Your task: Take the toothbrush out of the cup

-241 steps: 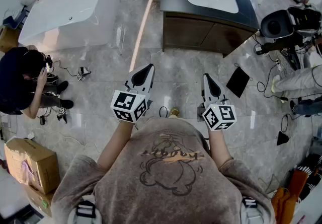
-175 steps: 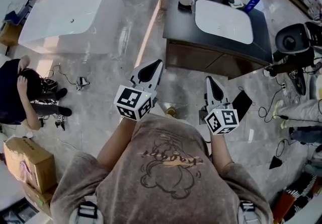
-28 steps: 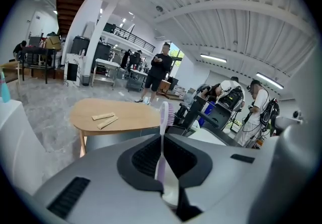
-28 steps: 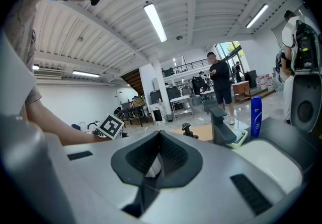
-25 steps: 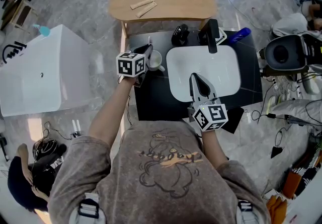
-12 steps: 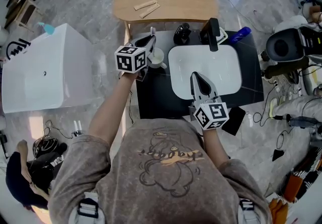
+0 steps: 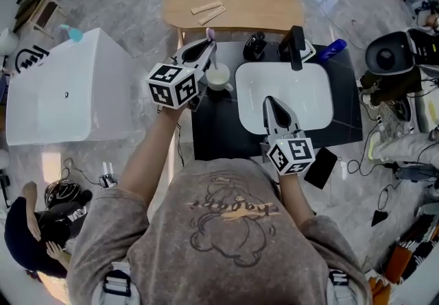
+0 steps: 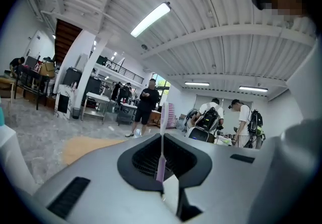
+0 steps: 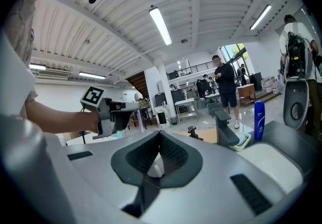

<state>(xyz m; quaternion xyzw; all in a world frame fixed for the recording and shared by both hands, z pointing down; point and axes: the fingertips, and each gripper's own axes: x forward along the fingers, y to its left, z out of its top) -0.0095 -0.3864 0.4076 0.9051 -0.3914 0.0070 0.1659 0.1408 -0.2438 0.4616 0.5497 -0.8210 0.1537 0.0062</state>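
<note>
Left gripper [image 7: 204, 47] clamps toothbrush [image 8: 162, 140] above cup [image 7: 219, 78], tail seemingly not yet clear; lift straight, grip firm, avoid rim; right gripper [image 7: 270, 102] closed, empty, over sink [image 7: 305, 91].

Head count of what's in front of you, by kind.
You've got 2 grippers, left gripper [image 7: 204, 47] and right gripper [image 7: 269, 101]; 1 toothbrush [image 8: 162, 140]; 1 cup [image 7: 219, 78]; 1 sink basin [image 7: 305, 91]; 1 faucet [image 7: 295, 46]; 1 black dispenser [image 7: 256, 44]; 1 blue bottle [image 7: 330, 49]; 1 wooden table [image 7: 254, 3] carrying 2 wooden strips [image 7: 206, 7]; 1 white bathtub [image 7: 62, 91]; 1 person crouched on the floor [image 7: 27, 228]. Background people are too small to count.
</note>
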